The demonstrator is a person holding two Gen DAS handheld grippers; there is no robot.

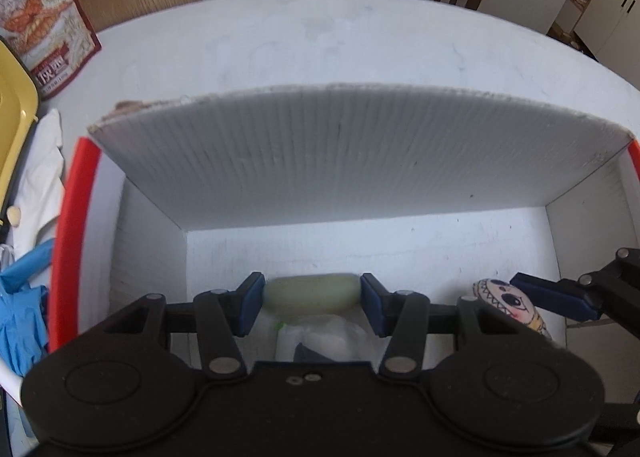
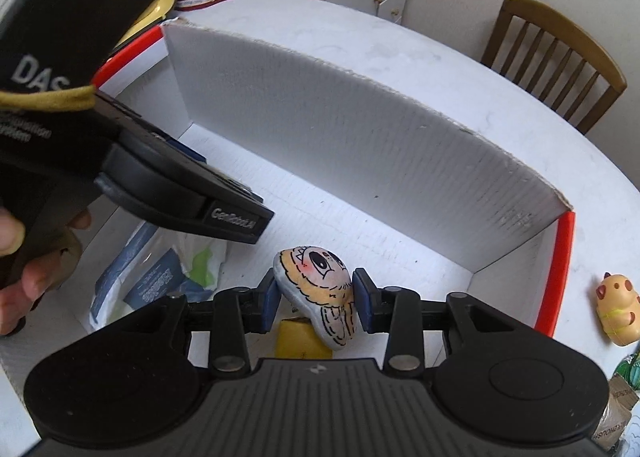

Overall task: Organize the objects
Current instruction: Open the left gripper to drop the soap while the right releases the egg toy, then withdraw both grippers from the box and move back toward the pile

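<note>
A white cardboard box (image 1: 360,169) with red edges stands on the table; both grippers hang inside it. My left gripper (image 1: 311,305) is shut on a pale green oval soap-like object (image 1: 311,294), held over a white plastic packet (image 1: 324,341). My right gripper (image 2: 315,299) is shut on a painted stone with a cartoon face (image 2: 320,289). That stone (image 1: 510,307) also shows at the right of the left wrist view, beside a blue finger pad (image 1: 552,295) of the right gripper. A yellow item (image 2: 302,339) lies under the stone.
A white and blue packet (image 2: 160,277) lies on the box floor (image 2: 320,213). Outside sit a snack bag (image 1: 36,17), a yellow tray (image 1: 12,105), blue gloves (image 1: 20,309), and a small yellow animal toy (image 2: 616,309). Chairs stand behind the white table (image 1: 360,41). A person's hand (image 2: 24,269) holds the left gripper.
</note>
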